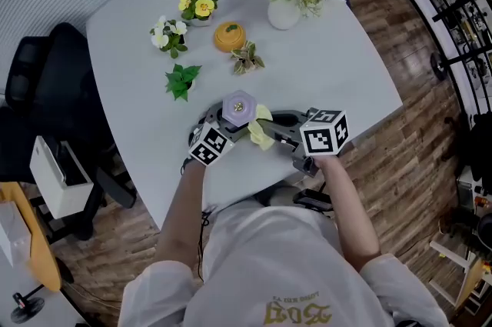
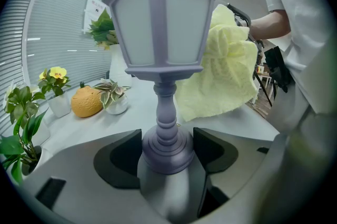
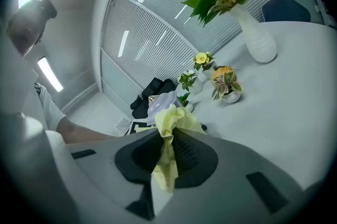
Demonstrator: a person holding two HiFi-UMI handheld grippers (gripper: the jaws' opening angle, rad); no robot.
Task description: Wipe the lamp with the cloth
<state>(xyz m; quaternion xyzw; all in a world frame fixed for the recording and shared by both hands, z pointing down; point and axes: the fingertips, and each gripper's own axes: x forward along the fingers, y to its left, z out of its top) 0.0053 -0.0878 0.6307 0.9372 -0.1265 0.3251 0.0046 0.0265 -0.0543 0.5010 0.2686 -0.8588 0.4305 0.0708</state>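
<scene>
**Position.** The lamp [image 2: 163,33] stands upright on the table [image 1: 338,64], near its 6 o'clock edge and directly in front of the person.

**Left gripper** [image 2: 167,146]. It is clamped on the lamp's round base, with one jaw at 9 o'clock and one at 3 o'clock of the stem.

**Right gripper** [image 3: 167,157]. Its jaws are pressed together on a narrow fold of the yellow cloth [image 3: 169,149]. The loose part appears to lie against the shade at its 3 o'clock side, as seen from the left gripper view.

**Step in hand (judged).** Wiping the shade.

**Hazards**
- The hold is low and the load is high. Sideways pressure on the shade may lever the base out of the jaws or tilt the lamp.
- Only a small fold is pinched. Drag across the shade's ridges may pull the cloth free.
- The table edge is close. A lamp that slips out of the jaws could go over it.
</scene>
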